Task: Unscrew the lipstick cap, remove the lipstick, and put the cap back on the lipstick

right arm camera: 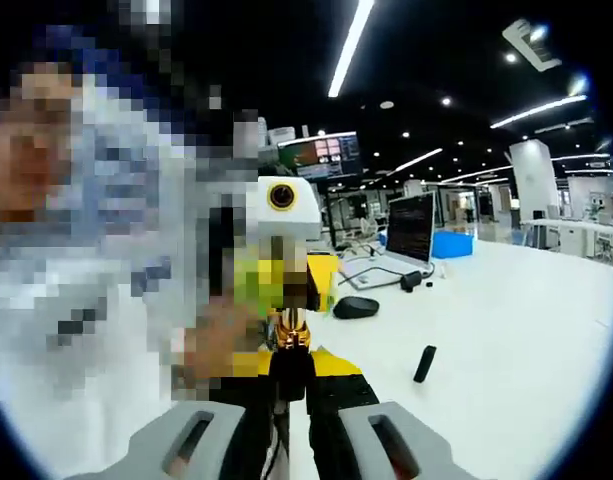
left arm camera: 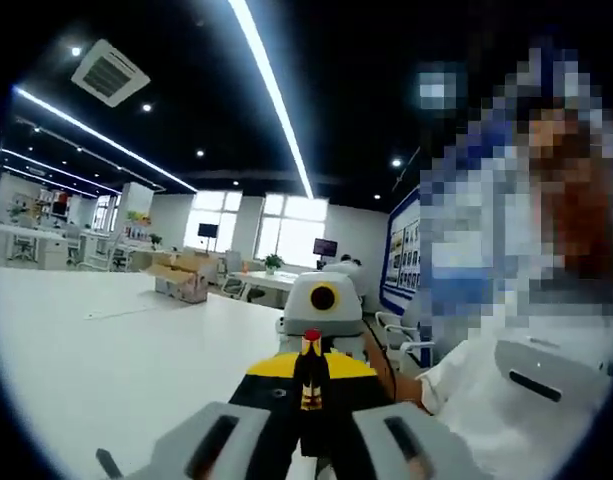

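White worktop (left arm camera: 116,350) below both views, wide and mostly bare. Laptop (right arm camera: 411,228) w/ dark screen back on worktop (right arm camera: 526,330) in right gripper view, mouse (right arm camera: 356,307) nearer, cardboard box (left arm camera: 181,275) far off in left gripper view. Small black cylinder (right arm camera: 424,364) upright on worktop, well apart from tools; prob the cap, can't confirm.

Left tool (left arm camera: 308,425) closed on lipstick (left arm camera: 311,370): black body w/ gold bands, red tip showing at far end. Right tool (right arm camera: 291,420) closed on the other end, gold section of lipstick (right arm camera: 289,332) sticking out past jaws. Both tools facing each other, lipstick held in air between them, above worktop near person's white sleeve (left arm camera: 476,400).

Step est: cap off, bullet exposed, so mid-task, approx at remove/extend stage. Next likely: free one tool, fetch black cylinder, line up w/ red end, push and twist on. Needs steady grip on base, straight axis, else smear or jam.
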The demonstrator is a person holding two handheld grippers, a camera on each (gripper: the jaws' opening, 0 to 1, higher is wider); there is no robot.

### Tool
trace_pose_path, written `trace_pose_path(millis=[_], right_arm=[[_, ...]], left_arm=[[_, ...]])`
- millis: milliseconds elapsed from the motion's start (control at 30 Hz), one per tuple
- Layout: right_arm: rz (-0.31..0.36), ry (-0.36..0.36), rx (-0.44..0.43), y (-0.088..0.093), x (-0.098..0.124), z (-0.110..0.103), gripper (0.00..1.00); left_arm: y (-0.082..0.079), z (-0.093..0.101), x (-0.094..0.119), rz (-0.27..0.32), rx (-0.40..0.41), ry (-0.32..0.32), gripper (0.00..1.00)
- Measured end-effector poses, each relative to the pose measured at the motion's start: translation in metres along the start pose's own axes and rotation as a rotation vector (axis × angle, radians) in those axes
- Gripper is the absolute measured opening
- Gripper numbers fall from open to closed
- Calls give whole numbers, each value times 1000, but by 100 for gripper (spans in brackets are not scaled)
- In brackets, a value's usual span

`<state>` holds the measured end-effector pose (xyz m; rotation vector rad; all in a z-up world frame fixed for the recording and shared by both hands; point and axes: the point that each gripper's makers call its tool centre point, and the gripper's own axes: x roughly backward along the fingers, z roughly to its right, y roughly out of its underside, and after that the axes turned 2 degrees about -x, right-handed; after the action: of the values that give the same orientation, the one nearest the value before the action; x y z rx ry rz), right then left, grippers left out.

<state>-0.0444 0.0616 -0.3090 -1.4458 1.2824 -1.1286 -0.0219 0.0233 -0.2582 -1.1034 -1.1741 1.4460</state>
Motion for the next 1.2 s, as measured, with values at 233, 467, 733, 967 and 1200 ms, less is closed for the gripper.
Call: trace_pose_path(millis=[233,467,733,967,1200], right_arm=[[46,-111,-32,-4,2,-11,10],[28,-67,-11,-3,0,-7,10],[-7,-31,46,3,-2,-5,18],[5,-12,48,-1,0,-3,21],[31,16,26,-8,6,0,18]], left_arm=[[-4,13,-1,32,45,64,9],[-3,10,-1,23,30,35,9],[-1,3,-2,15,32,14,9],[0,2,0,11,36,13,9],[5,0,-2,-7,40,7,9]])
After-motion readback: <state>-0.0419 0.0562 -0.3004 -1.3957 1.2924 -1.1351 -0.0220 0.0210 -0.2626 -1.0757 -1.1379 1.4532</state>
